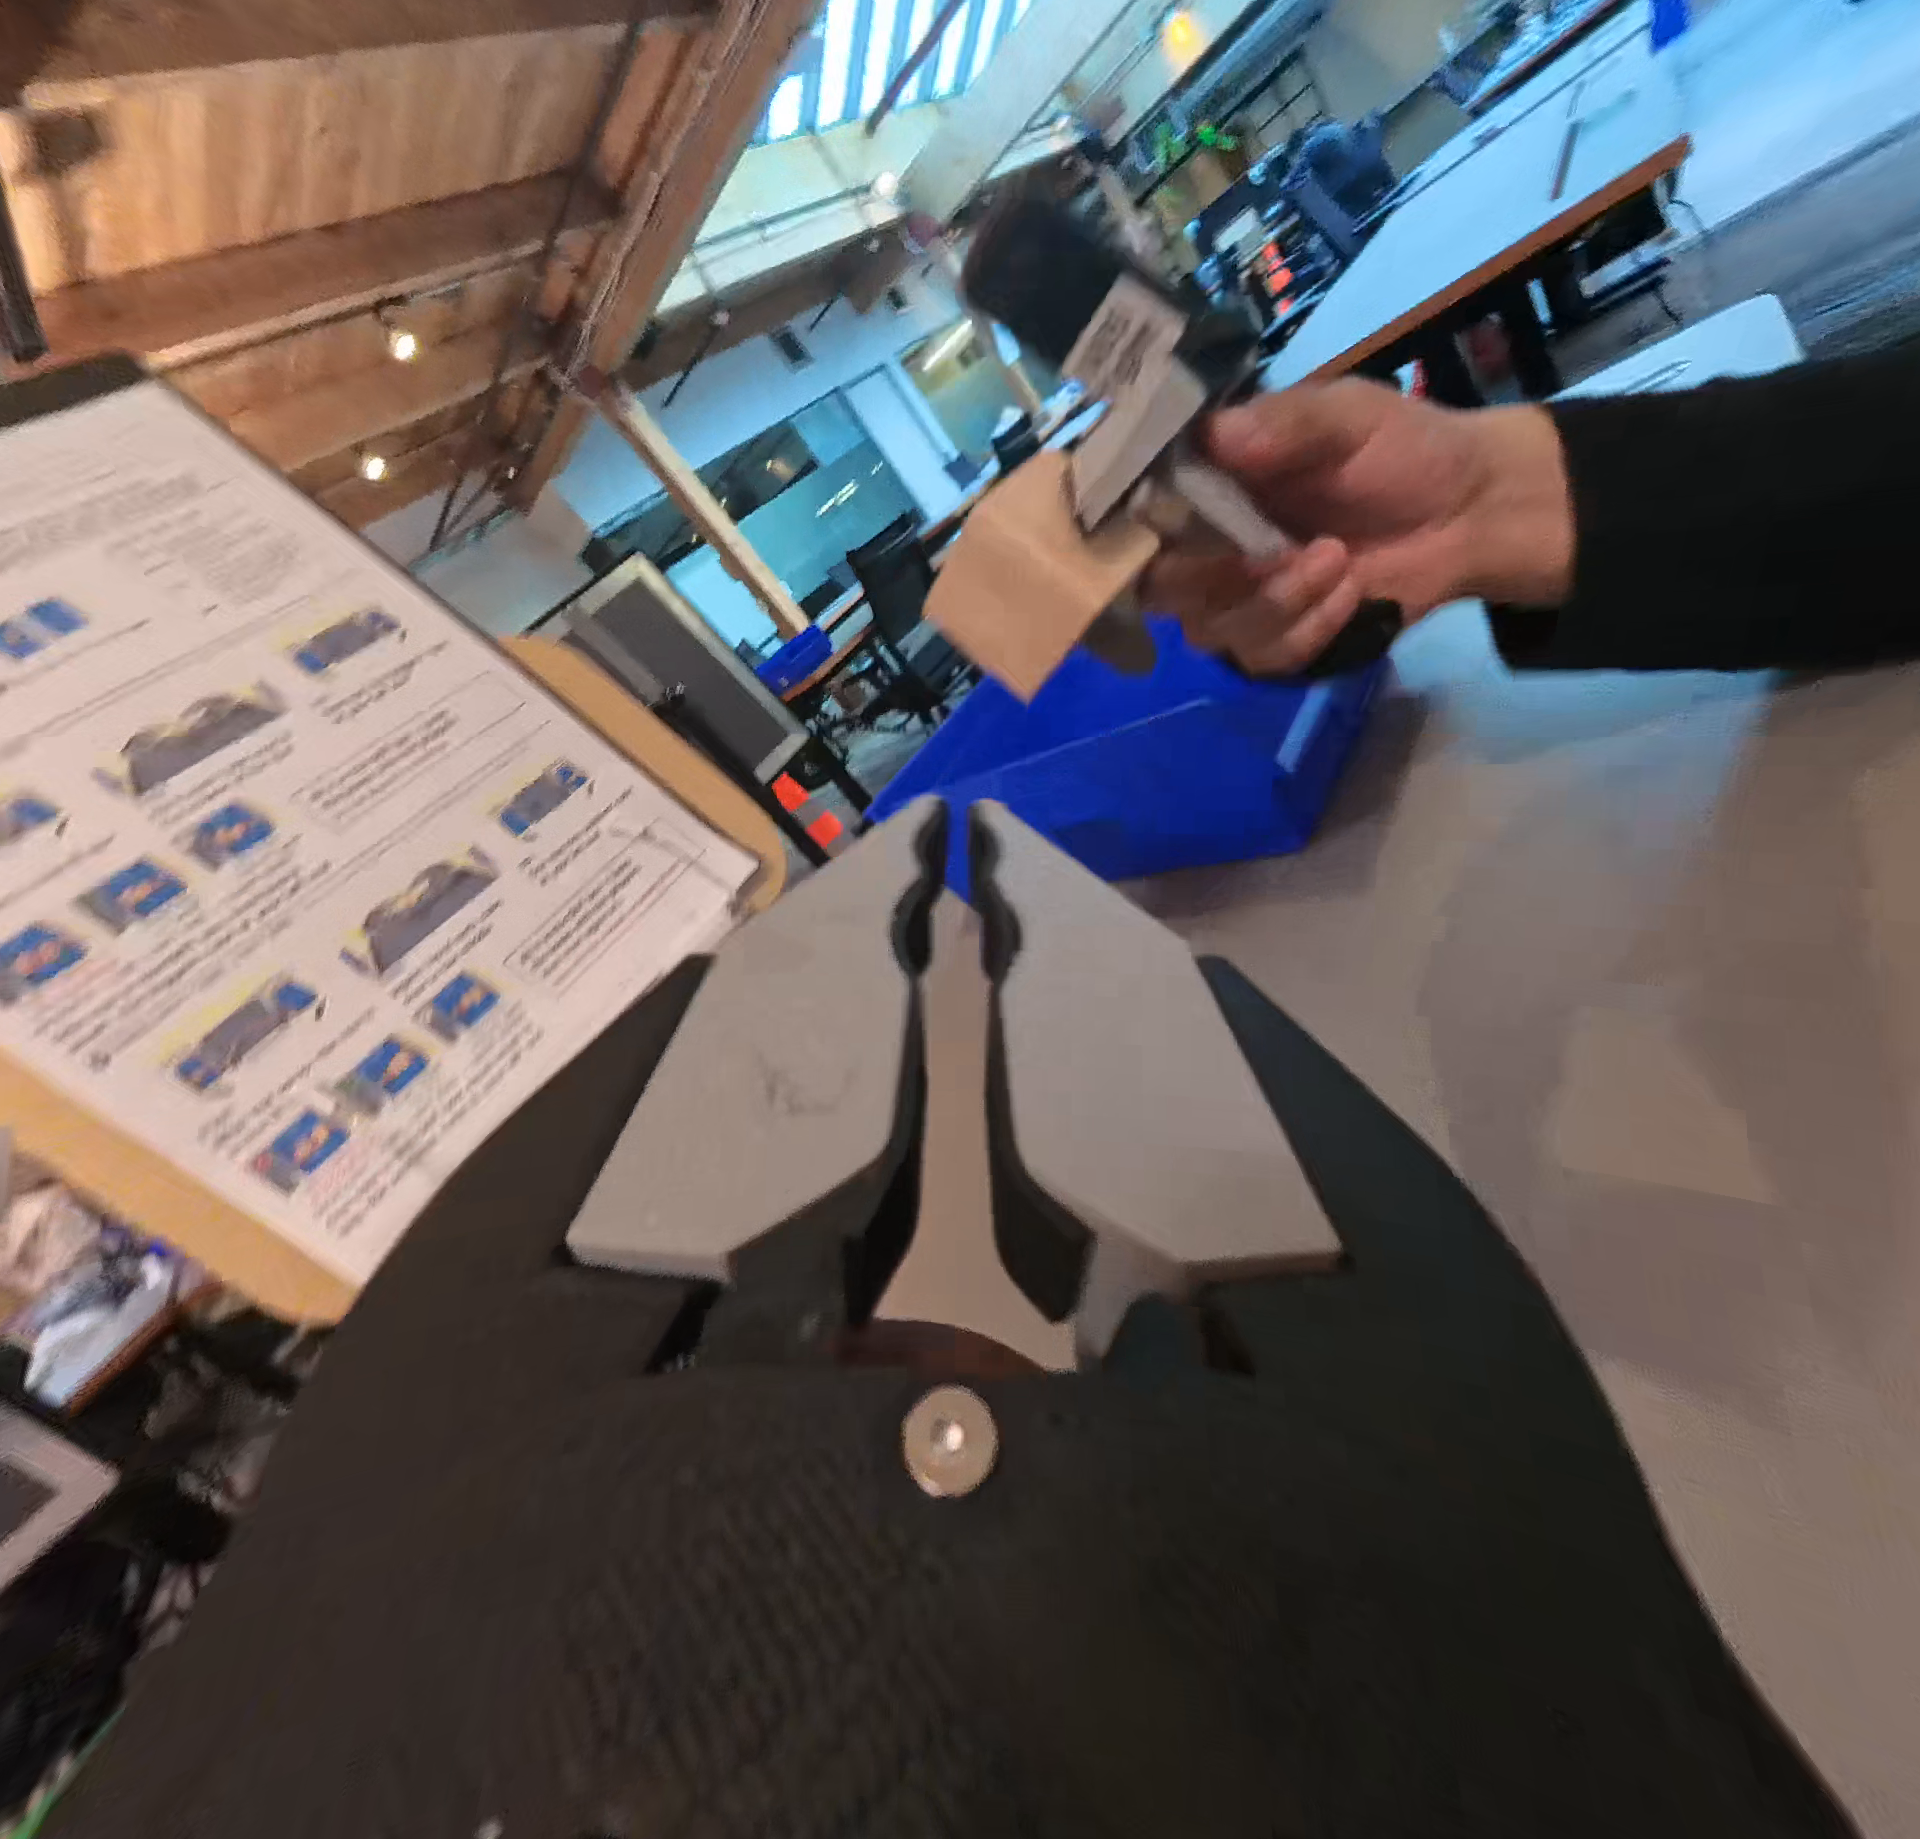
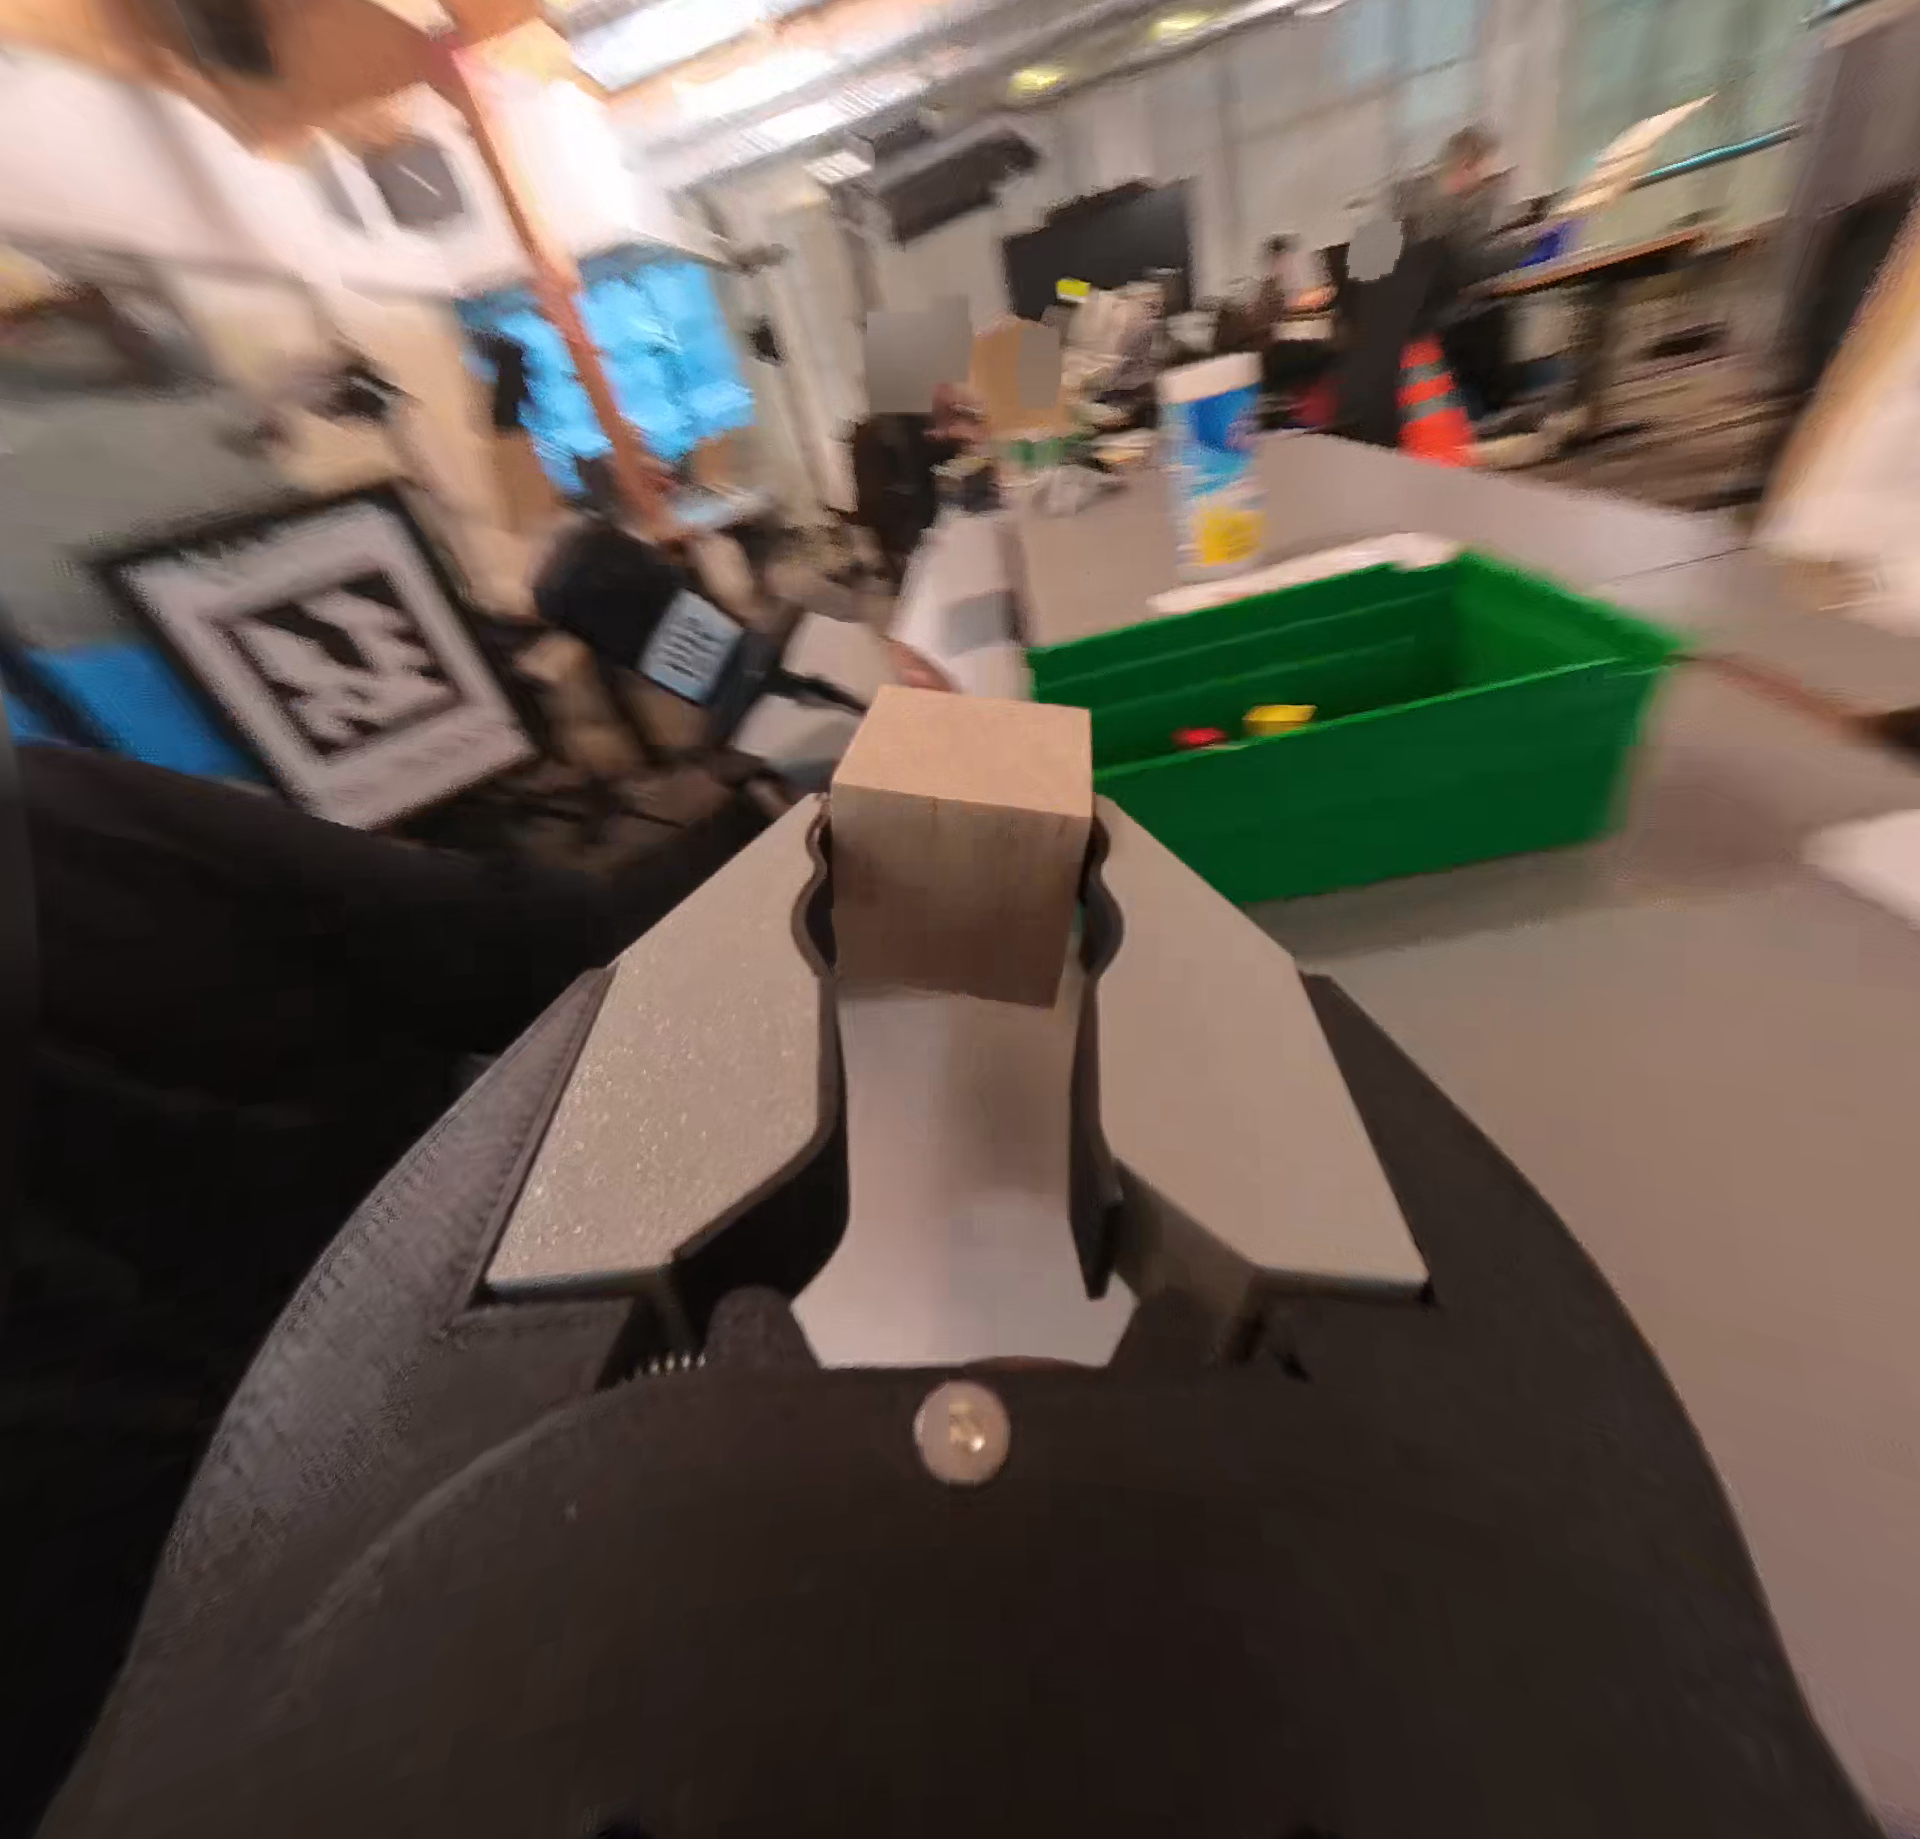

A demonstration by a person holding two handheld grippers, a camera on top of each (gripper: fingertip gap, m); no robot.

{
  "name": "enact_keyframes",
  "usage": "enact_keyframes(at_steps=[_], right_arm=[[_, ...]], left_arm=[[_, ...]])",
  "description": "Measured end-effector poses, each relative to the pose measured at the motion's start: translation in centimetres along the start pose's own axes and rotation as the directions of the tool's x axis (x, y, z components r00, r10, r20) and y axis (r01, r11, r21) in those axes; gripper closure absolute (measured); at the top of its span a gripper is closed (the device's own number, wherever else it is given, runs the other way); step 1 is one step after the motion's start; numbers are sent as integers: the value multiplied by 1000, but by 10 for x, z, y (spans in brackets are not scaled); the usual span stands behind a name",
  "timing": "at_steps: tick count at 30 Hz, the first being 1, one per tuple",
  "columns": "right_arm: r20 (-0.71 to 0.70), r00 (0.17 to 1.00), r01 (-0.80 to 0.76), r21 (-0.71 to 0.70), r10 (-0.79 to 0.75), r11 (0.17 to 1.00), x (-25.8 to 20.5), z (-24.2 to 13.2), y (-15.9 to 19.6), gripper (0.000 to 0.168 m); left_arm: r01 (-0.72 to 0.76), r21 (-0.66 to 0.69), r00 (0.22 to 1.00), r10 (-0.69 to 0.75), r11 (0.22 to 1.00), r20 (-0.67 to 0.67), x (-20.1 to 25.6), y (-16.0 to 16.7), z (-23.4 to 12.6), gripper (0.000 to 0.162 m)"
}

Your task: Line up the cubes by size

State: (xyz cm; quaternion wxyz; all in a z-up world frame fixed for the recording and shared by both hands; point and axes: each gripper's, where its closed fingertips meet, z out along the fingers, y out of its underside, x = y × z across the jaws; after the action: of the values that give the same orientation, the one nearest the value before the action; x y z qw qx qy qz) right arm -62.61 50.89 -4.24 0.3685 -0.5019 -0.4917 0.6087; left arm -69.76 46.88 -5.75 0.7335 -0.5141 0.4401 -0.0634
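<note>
Right wrist view: right gripper [image 2: 958,854] clamped on a plain light-brown wooden cube [image 2: 961,854], one grey finger against each side face, the cube lifted clear of the grey desk [image 2: 1558,1166]. Beyond it a green plastic bin [image 2: 1351,833] sits on the desk, with a small yellow piece [image 2: 1278,719] and a small red piece [image 2: 1200,738] inside; what these are cannot be told through the blur. Behind the bin stands a white cylindrical canister with a blue and yellow label [image 2: 1214,470]. A framed black-and-white marker board [image 2: 312,646] leans at left. Left wrist view: left gripper [image 1: 951,839] nearly closed, only a narrow slit between the fingertips, nothing held. This view alone shows the right gripper from outside: a hand [image 1: 1382,511] in a black sleeve [image 1: 1745,511] holds it in the air, the same cube [image 1: 1029,574] pinched at its tip, above a blue plastic bin [image 1: 1143,761] resting on the desk [image 1: 1558,958]. The blue bin's contents are hidden. A printed instruction sheet with small pictures [image 1: 291,802] lies on a tan board at left. Only the one cube shows in either view. Both backgrounds are motion-blurred.
</note>
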Motion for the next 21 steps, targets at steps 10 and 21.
enact_keyframes(at_steps=[10,21], right_arm=[[-350,745,-31,-869,-568,494,139,-198,55,124],[-134,888,-83,-988,-440,132,184,-222,149,123]], left_arm=[[-32,-293,999,22,955,-38,21,69,-48,158],[-60,-380,994,19,923,-112,33,86,-55,150]])
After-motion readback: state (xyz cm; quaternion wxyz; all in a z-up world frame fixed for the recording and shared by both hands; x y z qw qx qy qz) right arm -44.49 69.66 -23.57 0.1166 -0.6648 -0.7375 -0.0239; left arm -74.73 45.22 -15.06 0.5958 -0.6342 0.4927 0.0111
